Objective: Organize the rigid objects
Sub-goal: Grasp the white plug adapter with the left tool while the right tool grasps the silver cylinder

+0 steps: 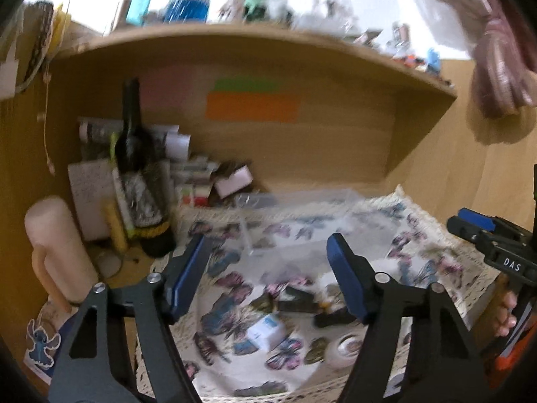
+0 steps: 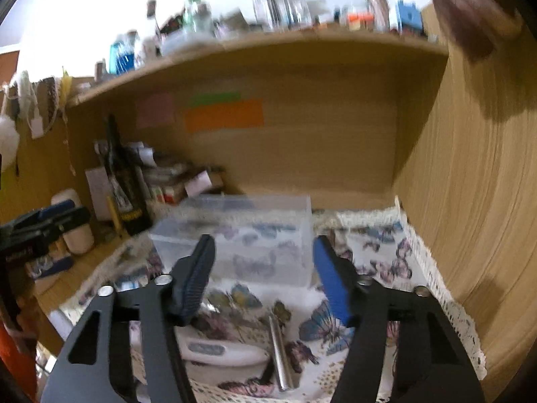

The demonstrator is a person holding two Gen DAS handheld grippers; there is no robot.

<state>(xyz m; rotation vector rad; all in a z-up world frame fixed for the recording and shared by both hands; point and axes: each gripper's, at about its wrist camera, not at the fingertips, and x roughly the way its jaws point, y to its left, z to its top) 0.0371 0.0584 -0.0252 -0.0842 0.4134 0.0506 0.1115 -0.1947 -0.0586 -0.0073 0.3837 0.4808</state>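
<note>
A clear plastic box [image 2: 245, 235] stands on the butterfly cloth [image 2: 379, 262] under the shelf; it also shows in the left wrist view [image 1: 295, 221]. My left gripper [image 1: 268, 268] is open and empty above small items: a white-blue box [image 1: 266, 330], a white tape roll [image 1: 342, 349] and dark objects [image 1: 298, 302]. My right gripper [image 2: 265, 268] is open and empty in front of the clear box, above a white thermometer-like device [image 2: 214, 349] and a metal rod [image 2: 280, 352]. All is motion-blurred.
A dark wine bottle [image 1: 141, 174] and a pink flask [image 1: 57, 252] stand at the left with stacked boxes [image 1: 201, 181]. A wooden shelf [image 1: 255, 37] overhangs; a wooden side wall [image 2: 470, 201] is at the right. The right gripper shows at the left view's edge [image 1: 493, 235].
</note>
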